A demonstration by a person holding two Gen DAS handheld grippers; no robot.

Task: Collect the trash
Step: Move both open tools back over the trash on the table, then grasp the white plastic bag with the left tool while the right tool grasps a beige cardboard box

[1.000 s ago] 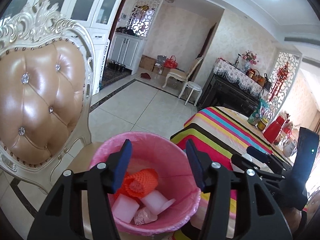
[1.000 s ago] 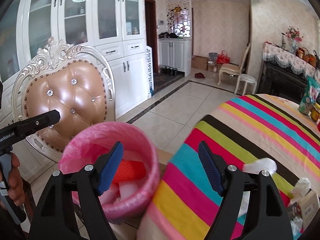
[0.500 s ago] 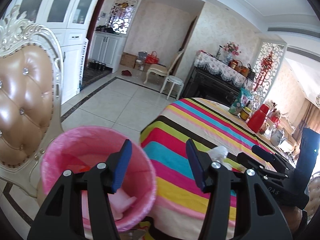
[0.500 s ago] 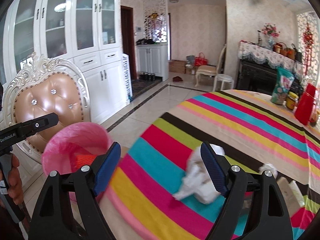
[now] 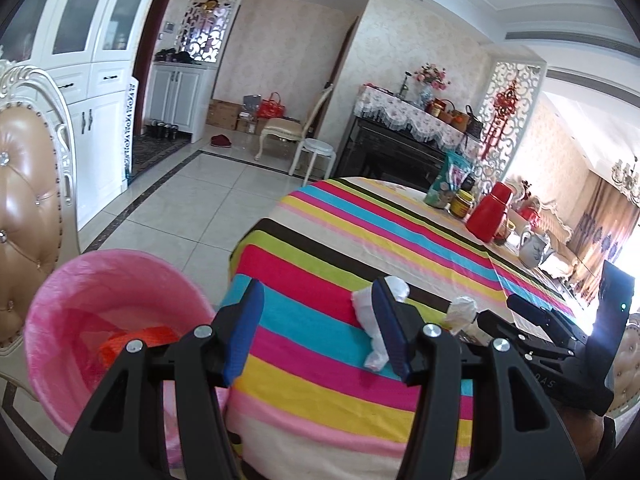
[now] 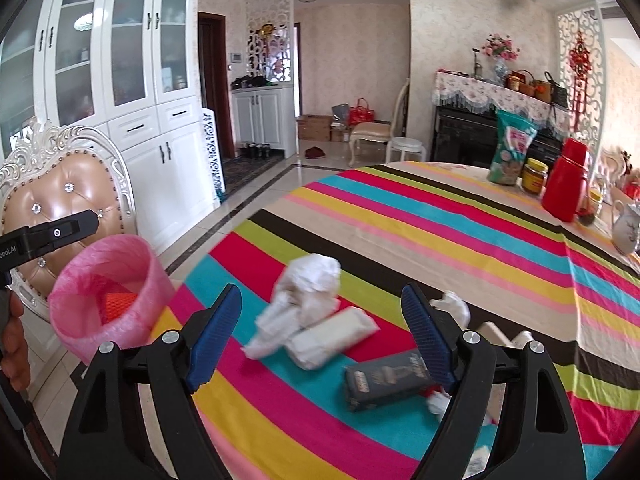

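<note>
Pink-lined bin (image 6: 108,300) just off near-left edge of striped surface (image 6: 440,232), orange mesh scrap (image 6: 120,302) inside. Trash on surface, near edge: one crumpled white wad (image 6: 312,280), one flat white packet (image 6: 332,334), one dark box (image 6: 386,378), one small white scrap (image 6: 452,306) — further white bits at lower right, blurred, uncounted. Far side: one red flask (image 6: 568,180), one jar (image 6: 534,176), one green bag (image 6: 512,148). Middle stripes bare. Right gripper (image 6: 322,334) fingers spread wide, having just opened further, nothing between the pads. Left gripper (image 5: 320,324) fingers apart, grasping nothing.
</note>
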